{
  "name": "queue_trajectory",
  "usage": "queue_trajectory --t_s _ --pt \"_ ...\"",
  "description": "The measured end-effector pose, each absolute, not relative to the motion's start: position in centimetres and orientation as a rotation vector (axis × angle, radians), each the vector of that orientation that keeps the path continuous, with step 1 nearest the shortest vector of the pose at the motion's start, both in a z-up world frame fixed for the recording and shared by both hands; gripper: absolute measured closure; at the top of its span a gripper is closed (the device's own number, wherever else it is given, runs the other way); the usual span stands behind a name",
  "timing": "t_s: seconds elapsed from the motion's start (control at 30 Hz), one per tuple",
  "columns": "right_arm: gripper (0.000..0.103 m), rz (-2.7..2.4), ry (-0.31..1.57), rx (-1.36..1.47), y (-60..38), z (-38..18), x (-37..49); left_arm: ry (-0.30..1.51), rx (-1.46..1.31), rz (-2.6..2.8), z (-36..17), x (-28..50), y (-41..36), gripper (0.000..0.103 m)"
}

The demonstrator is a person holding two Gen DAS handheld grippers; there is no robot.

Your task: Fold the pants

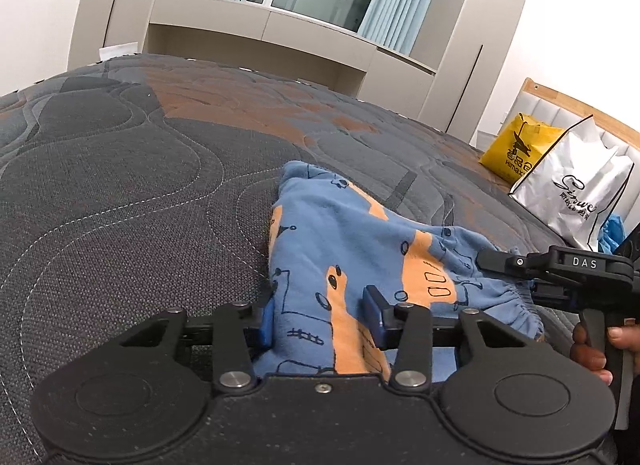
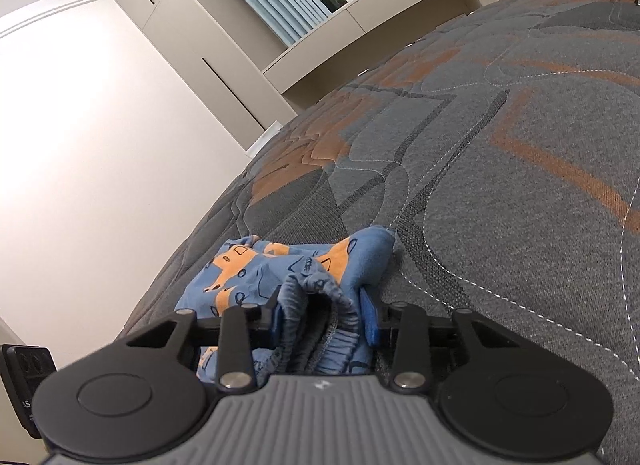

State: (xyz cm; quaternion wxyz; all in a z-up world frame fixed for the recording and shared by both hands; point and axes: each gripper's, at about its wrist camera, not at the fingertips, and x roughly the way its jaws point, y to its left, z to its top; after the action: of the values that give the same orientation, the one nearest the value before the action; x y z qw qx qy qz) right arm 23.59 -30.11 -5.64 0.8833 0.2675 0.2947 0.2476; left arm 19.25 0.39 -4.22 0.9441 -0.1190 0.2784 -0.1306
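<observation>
Small blue pants [image 1: 340, 241] with orange and dark-line prints lie bunched on the grey and orange quilted mattress [image 1: 120, 169]. My left gripper [image 1: 320, 321] has its blue pads on either side of a pants fold, jaws partly closed on the cloth. My right gripper [image 2: 320, 317] straddles the gathered elastic waistband [image 2: 320, 305], jaws closed on it. In the left wrist view the right gripper [image 1: 500, 261] reaches in from the right over the waistband [image 1: 508, 305], held by a hand.
A yellow bag [image 1: 516, 149] and a white shopping bag [image 1: 576, 189] stand at the mattress's right side against a headboard. Beige cabinets [image 1: 280, 37] and a curtained window lie beyond the far edge. A white wall [image 2: 80, 145] is left of the mattress.
</observation>
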Motion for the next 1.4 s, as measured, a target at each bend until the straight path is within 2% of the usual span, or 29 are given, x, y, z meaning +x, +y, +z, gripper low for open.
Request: queue_trajectory --t_s 0.8,1.07,1.4 --pt "0.068 0.513 0.609 0.538 -29.8 -5.5 23.4 0.566 -0.229 -0.261 -4.2 19.1 0.2 0.059" --pt "0.077 0.505 0.556 0.478 -29.3 -4.7 22.3 0.558 -0.251 -0.245 -3.7 18.5 0.2 0.08" --pt "0.079 0.53 0.506 0.521 -29.5 -2.6 19.7 0.548 -0.251 -0.21 -1.0 15.7 -0.3 0.084"
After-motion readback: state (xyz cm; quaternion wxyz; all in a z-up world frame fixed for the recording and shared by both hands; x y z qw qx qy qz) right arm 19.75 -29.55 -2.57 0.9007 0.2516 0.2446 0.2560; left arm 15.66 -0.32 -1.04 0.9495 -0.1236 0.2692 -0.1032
